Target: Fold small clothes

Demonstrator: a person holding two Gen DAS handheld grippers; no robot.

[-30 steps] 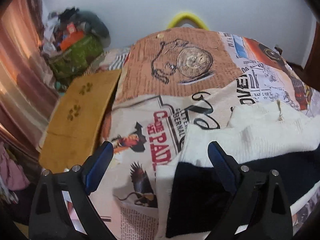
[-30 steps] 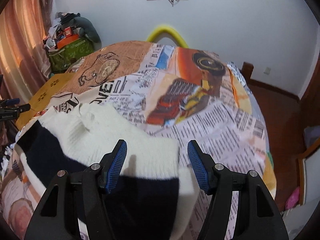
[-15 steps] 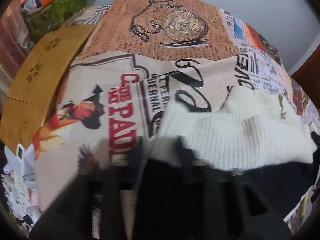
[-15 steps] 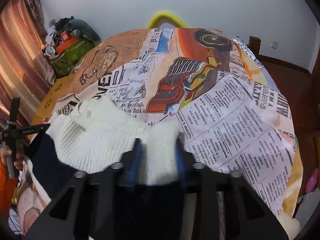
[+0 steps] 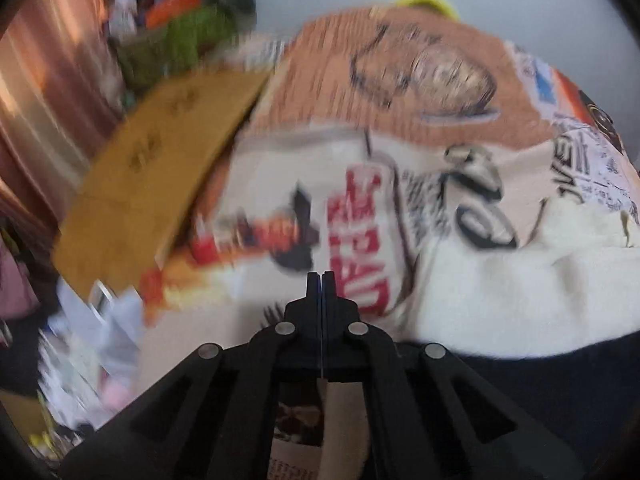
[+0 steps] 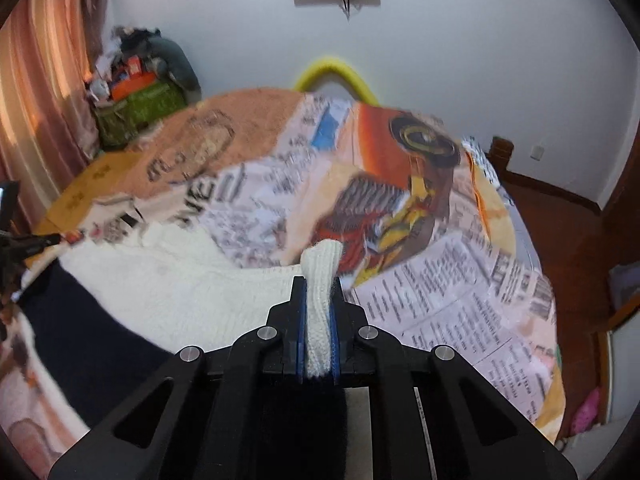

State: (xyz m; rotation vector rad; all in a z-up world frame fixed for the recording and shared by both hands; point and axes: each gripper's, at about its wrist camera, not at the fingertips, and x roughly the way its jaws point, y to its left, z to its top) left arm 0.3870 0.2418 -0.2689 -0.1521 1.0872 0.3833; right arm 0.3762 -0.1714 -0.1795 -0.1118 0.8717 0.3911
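A small white and black knit sweater [image 6: 168, 292] lies on the printed bedspread [image 6: 460, 304]. My right gripper [image 6: 320, 284] is shut on a bunched white edge of the sweater, which sticks up between the blue pads. In the blurred left wrist view the sweater [image 5: 520, 280] lies to the right. My left gripper [image 5: 321, 280] is fully shut over the bedspread [image 5: 320, 168], beside the sweater's left edge. No cloth shows between its fingertips. The left gripper also shows at the far left of the right wrist view [image 6: 24, 242].
A brown cardboard sheet [image 5: 160, 172] lies at the bed's left side. A green bag with clutter [image 6: 140, 104] stands by the curtain. A yellow hoop [image 6: 336, 76] sits behind the bed. Wooden floor [image 6: 572, 240] lies to the right.
Both grippers have gone from wide open to shut. The right one pinched the sweater's white edge. The left one closed near the sweater's left edge, and its view swung left.
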